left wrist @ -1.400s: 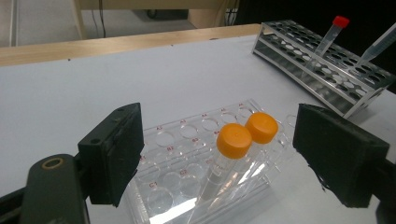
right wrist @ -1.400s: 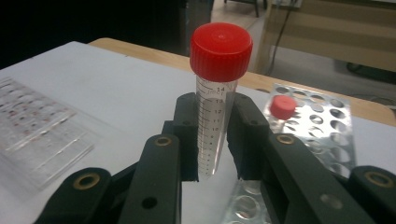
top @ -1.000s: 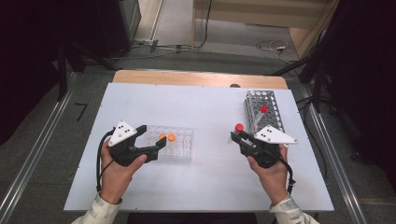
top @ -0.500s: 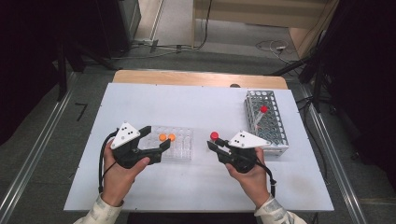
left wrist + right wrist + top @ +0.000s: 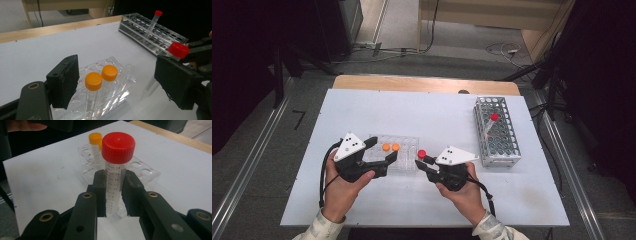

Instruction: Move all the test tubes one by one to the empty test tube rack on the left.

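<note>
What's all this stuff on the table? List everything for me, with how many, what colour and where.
Table: one, white top, wooden far edge.
Clear rack: one, transparent plastic, between the left gripper's jaws.
Orange-capped tubes: two, side by side in the clear rack.
Metal rack: one, silver, at the table's right.
Red-capped tube in the metal rack: one, leaning.
Held red-capped tube: one, clear, clamped upright in the right gripper.
Left gripper: black, jaws apart around the clear rack's end.
Right gripper: black, near the clear rack.

The red-capped tube (image 5: pixel 115 177) carries a printed scale; the numbers 14, 13 and 12 can be read, lower ones blur.
</note>
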`<state>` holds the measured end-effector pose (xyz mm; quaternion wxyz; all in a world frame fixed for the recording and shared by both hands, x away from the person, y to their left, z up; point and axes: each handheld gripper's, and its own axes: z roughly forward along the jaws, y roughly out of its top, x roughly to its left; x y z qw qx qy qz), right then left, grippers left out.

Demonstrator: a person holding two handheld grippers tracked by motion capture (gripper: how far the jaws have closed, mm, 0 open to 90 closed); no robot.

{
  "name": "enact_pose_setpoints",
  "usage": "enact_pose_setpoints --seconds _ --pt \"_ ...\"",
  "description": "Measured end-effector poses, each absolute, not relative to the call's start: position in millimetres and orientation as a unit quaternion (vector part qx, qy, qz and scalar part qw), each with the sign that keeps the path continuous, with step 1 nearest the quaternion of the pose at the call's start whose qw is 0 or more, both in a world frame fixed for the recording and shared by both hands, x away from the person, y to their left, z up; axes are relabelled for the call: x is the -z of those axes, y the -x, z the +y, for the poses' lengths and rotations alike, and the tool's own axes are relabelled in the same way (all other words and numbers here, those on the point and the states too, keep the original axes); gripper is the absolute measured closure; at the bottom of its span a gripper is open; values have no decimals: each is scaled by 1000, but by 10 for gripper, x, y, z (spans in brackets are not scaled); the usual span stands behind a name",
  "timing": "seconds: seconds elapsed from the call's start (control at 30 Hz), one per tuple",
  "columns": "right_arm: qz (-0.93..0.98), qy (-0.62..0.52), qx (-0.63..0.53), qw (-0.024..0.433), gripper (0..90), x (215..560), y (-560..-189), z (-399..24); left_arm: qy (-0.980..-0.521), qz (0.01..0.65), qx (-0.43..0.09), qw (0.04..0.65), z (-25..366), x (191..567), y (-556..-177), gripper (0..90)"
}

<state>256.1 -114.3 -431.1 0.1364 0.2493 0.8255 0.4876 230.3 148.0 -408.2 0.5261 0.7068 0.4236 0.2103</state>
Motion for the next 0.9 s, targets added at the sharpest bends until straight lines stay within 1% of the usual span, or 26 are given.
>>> enact_pose_setpoints --seconds 0.33,0.47,0.67,0.77,0.83,0.9 --pt "839 -230 -481 111 718 4394 -2546 -842 -718 405 -200 530 1378 4060 -2238 226" --pt "841 -228 -479 104 718 4421 -2562 -766 -726 394 -196 529 1317 4070 -2213 258" --pt "841 -218 -484 102 718 4386 -2539 -683 -732 386 -193 527 1265 4099 -2197 361" --pt "841 -217 -485 101 718 4360 -2532 -658 -735 381 -191 528 1257 4105 -2190 441" --pt "840 -215 -487 103 718 4350 -2535 -649 -736 377 -189 529 1255 4104 -2185 522" --pt "840 -215 -487 102 718 4341 -2534 -646 -740 374 -187 526 1254 4106 -2185 579"
